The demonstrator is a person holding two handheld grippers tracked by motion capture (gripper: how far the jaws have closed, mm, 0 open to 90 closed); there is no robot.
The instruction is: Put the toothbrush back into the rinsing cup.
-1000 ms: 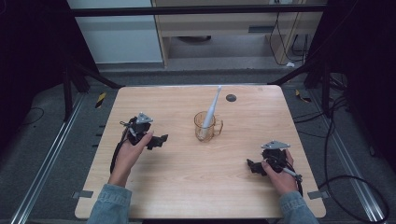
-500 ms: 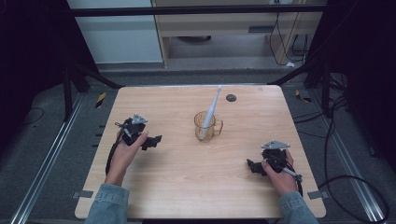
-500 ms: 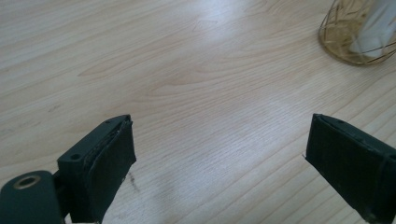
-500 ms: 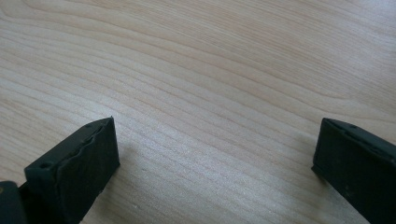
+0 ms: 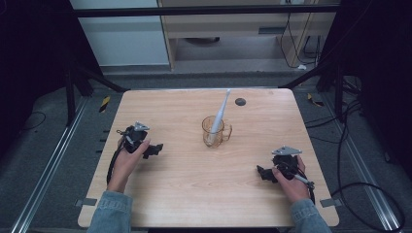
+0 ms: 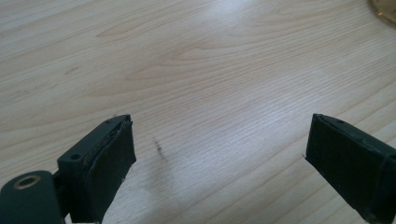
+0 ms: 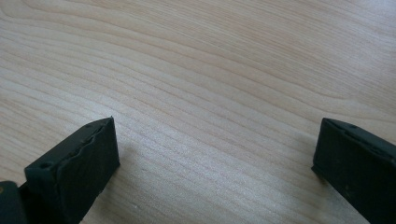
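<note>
Amber glass mug (image 5: 215, 131) stands mid-counter (image 5: 194, 194) from above, a white toothbrush (image 5: 219, 112) leaning out of it, my left claw (image 5: 154, 149) and right claw (image 5: 263, 171) resting well apart on either side. Along my left claw (image 6: 219, 154), jaws spread wide over bare wood. Along my right claw (image 7: 215, 163), likewise wide and empty; reaching carelessly could tip the mug through that leaning brush.

Clear amber glass mug (image 5: 214, 131) upright mid-table (image 5: 184, 194), handle right, pale blue-white toothbrush (image 5: 219, 113) standing inside, leaning right
</note>
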